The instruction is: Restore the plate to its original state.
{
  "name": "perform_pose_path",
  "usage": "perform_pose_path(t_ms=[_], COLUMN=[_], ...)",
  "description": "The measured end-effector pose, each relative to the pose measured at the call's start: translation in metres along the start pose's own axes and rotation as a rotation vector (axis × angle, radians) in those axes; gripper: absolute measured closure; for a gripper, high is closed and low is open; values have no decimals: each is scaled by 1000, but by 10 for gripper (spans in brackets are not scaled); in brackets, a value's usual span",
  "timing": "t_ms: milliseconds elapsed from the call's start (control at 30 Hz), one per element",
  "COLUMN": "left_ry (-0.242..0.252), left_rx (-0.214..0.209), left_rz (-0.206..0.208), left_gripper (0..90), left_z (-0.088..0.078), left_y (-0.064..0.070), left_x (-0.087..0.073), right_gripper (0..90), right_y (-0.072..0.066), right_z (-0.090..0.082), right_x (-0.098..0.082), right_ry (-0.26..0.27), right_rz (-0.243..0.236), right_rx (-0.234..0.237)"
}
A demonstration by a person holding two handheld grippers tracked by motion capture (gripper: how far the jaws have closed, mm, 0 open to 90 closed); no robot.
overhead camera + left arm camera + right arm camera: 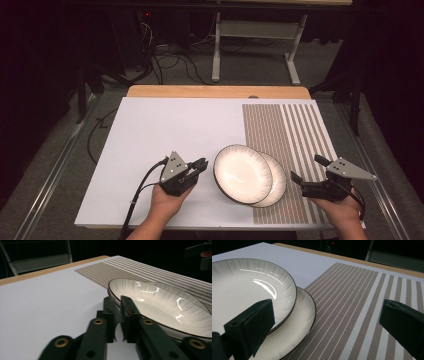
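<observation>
No readable writing anywhere. Left gripper [202, 164] jaws pinched onto the rim of the top white dark-rimmed ceramic plate [242, 173]. Right gripper [308, 169] gapes wide beside the lower white plate [276, 187], nothing held.

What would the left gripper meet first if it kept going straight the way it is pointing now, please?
Most likely the near rim of the top plate: the shut left gripper points at it from close by, though whether they touch is unclear.
</observation>
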State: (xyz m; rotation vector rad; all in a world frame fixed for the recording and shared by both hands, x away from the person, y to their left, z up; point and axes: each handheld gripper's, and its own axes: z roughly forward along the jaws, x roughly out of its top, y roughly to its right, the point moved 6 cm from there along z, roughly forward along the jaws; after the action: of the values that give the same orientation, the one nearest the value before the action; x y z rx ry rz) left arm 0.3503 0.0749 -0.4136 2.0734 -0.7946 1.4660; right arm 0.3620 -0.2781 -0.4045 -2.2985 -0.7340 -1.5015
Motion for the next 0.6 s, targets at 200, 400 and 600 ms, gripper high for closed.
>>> perform_pose_path(t_ms=[200, 400, 600], left_ry=[-29, -48, -44], left_rx=[-7, -20, -28], left_rz=[-5, -9, -18], left_gripper=[896, 897, 897], left_z=[9, 18, 24], left_y=[4, 10, 15], left_x=[-4, -9, -10], right_gripper=[7, 7, 8], right_y=[0, 0, 0], right_z=[0, 0, 0], right_x=[0, -1, -1], right_ry=[-6, -7, -7], right_rz=[4, 6, 5], right_rx=[1, -2, -1])
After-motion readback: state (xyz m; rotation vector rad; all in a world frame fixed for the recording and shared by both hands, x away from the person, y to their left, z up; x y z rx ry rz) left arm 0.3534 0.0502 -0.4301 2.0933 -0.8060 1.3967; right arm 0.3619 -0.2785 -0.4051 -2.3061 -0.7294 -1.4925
